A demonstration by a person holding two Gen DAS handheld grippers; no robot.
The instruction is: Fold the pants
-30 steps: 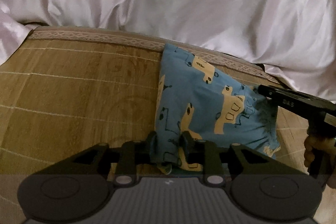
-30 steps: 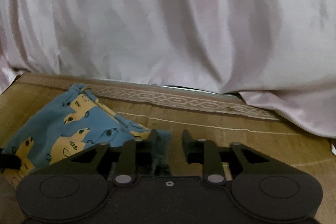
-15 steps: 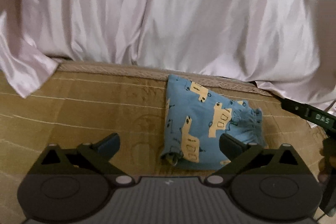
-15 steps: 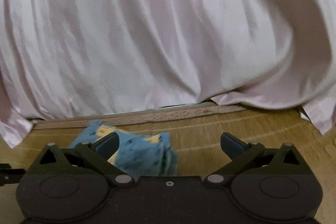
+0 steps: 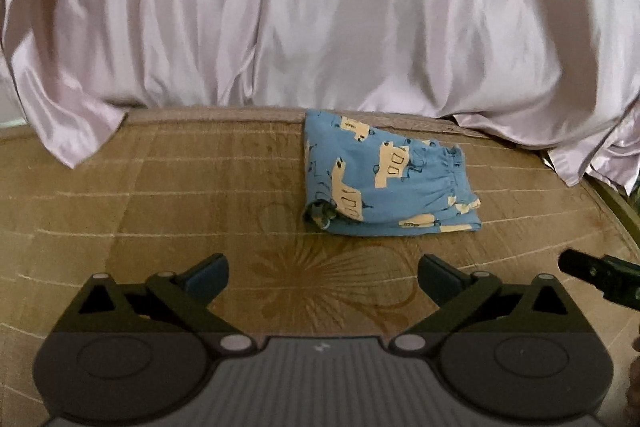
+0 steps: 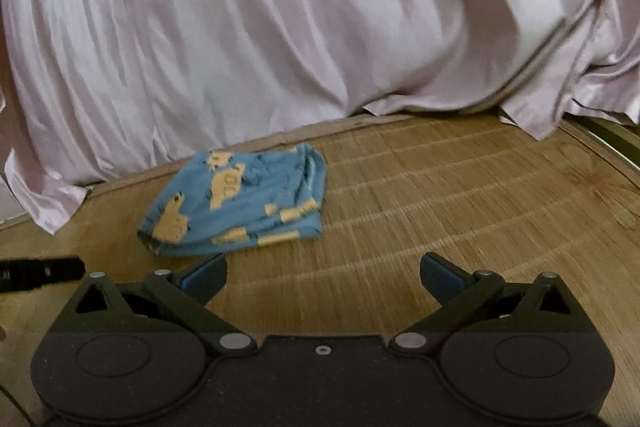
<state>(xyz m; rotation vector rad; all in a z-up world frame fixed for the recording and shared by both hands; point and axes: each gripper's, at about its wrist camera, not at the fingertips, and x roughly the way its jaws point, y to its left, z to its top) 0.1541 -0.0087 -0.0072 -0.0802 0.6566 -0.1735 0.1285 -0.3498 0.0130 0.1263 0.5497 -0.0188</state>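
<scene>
The blue pants with a yellow vehicle print lie folded into a small bundle on the woven mat, close to its far edge. In the right wrist view the same pants sit left of centre. My left gripper is open, well short of the bundle, with nothing between its fingers. My right gripper is open too, drawn back and to the right of the bundle. Each gripper's dark tip shows at the side of the other's view: the right gripper and the left gripper.
A pale satin sheet hangs in folds behind the mat and drapes onto its far corners. The mat's right edge curves along a dark frame. Bare mat lies between the grippers and the pants.
Both grippers let go of the pants, opened wide and pulled back toward me. The bundle stays folded on the mat and now looks smaller and farther off.
</scene>
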